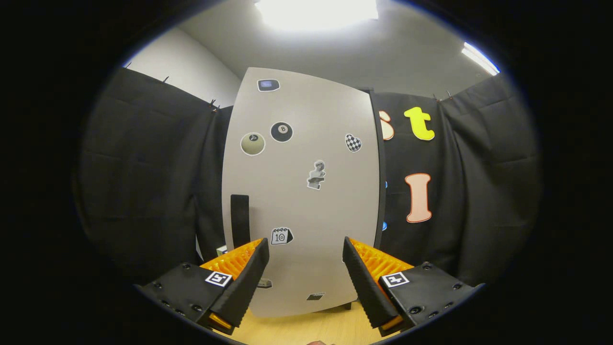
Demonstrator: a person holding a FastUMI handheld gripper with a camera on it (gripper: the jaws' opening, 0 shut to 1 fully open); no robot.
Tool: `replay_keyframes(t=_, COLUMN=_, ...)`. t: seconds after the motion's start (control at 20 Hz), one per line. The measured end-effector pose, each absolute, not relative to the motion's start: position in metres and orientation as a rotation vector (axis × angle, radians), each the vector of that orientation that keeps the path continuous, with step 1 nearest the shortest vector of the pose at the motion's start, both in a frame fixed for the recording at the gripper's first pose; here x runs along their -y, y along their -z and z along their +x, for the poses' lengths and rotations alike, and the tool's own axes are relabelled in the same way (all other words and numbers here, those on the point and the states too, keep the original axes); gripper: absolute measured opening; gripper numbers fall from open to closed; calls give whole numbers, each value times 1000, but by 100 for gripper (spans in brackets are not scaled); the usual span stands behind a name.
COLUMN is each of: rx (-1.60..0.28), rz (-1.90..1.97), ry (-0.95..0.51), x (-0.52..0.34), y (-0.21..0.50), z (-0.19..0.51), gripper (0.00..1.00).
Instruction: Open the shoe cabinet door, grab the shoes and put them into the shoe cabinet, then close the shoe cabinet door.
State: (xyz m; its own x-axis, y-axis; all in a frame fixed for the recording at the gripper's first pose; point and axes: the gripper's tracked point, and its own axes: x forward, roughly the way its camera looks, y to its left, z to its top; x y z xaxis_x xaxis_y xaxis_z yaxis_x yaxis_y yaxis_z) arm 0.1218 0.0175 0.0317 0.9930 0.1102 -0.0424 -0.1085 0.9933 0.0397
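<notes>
On the left hangs the black cloth wall [153, 182]. Next comes the cabinet [301, 191], standing up straight on the wooden tabletop [306, 330]. Its pale door [335, 215] faces the claw [304, 256] and looks flat against the front, so it seems closed. A dark handle [240, 218] runs up and down near the left edge of the door, just above the left finger. Stickers [281, 132] dot the door. The claw is open, its two fingers wide apart with nothing between them, and the door sits just ahead of them. I see no shoes here, so I cannot say if they are inside the cabinet or somewhere off to the side. A closed door fits two stories: the shoes may wait outside, or they may be in and the door shut again. What could go wrong? The handle is thin and sits off to the left, not between the fingers, so a grab could miss it and bump the door. The fingers might slip off it. A hard tug could slide or tip the tall cabinet on the smooth tabletop. A swinging door could hit the claw. On the right hangs more black cloth.
</notes>
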Motion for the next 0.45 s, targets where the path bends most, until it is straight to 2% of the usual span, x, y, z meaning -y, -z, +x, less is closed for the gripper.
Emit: replay_keyframes(t=0.45, rx=-48, rz=48, ry=-142, x=-31, y=-27, z=108, gripper=98)
